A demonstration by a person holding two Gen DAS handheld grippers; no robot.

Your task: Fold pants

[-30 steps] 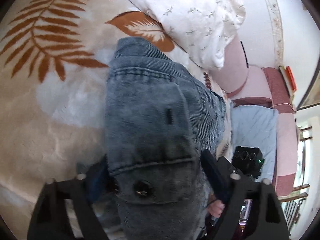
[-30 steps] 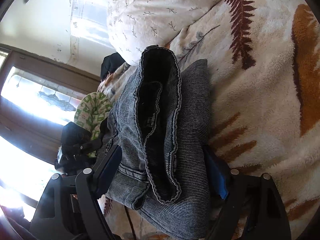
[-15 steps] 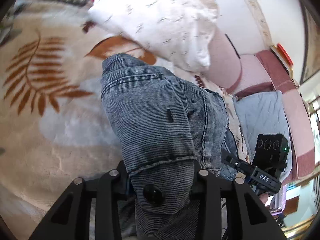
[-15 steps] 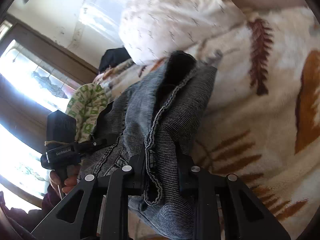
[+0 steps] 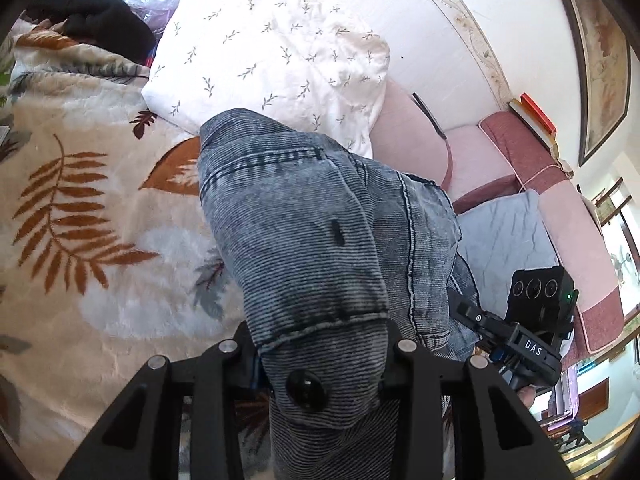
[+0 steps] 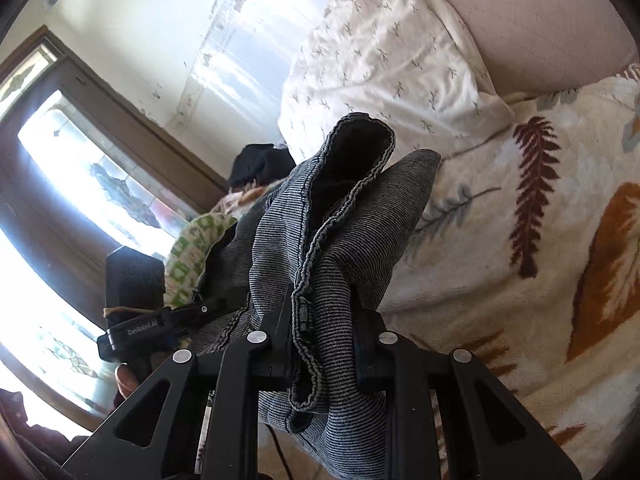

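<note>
The grey-blue denim pants (image 5: 312, 240) hang bunched between both grippers above the leaf-patterned blanket (image 5: 80, 208). My left gripper (image 5: 320, 352) is shut on the waistband, with the dark button just below the jaws. My right gripper (image 6: 320, 328) is shut on a folded edge of the pants (image 6: 340, 220), whose open end stands up in front of it. The right gripper's body (image 5: 532, 328) shows at the lower right of the left wrist view. The left gripper's body (image 6: 136, 320) shows at the left of the right wrist view.
A white leaf-print pillow (image 5: 272, 52) lies at the head of the bed against a pink headboard (image 5: 412, 144). Dark clothes (image 5: 92, 20) lie at the far corner. A green-patterned cloth (image 6: 192, 252) and a bright window (image 6: 80, 184) are to the left.
Both grippers have closed on the pants and lifted them off the blanket. The views now tilt up toward the pillow and wall.
</note>
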